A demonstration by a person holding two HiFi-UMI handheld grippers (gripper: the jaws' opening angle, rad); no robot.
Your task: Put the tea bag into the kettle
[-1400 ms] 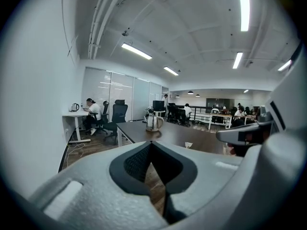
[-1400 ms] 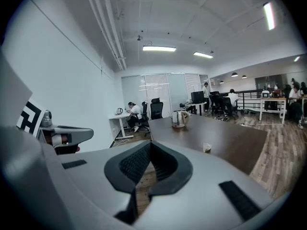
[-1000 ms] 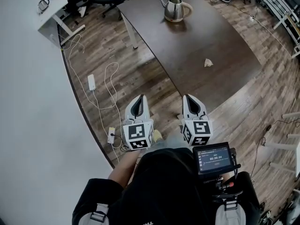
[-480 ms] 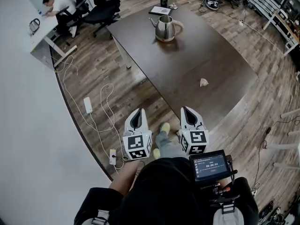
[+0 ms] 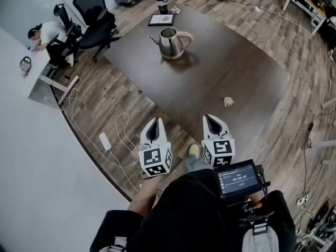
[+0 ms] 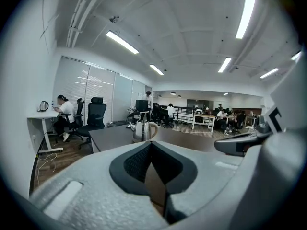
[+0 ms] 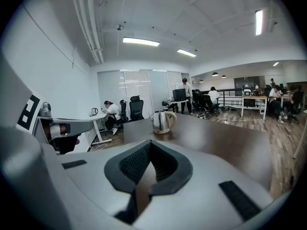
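Note:
A steel kettle (image 5: pixel 170 42) with a pale handle stands on the far part of the dark brown table (image 5: pixel 226 62). It also shows in the left gripper view (image 6: pixel 143 131) and the right gripper view (image 7: pixel 163 121). The small crumpled tea bag (image 5: pixel 228 102) lies on the table near its right front edge. My left gripper (image 5: pixel 154 121) (image 6: pixel 150 144) and right gripper (image 5: pixel 210 117) (image 7: pixel 150 144) are held side by side close to my body, short of the table's near corner. Both are shut with nothing between the jaws. The tea bag lies ahead and a little right of the right gripper.
A dark tumbler (image 5: pixel 161 3) and a flat framed card (image 5: pixel 161 19) sit at the table's far end. A black office chair (image 5: pixel 94 9) and a person at a white desk (image 5: pixel 37 62) are at far left. Cables and a power strip (image 5: pixel 105 140) lie on the wood floor.
The view has swung: table, kettle and tea bag have shifted in the head view and the table corner is closer. Both grippers stay side by side and shut.

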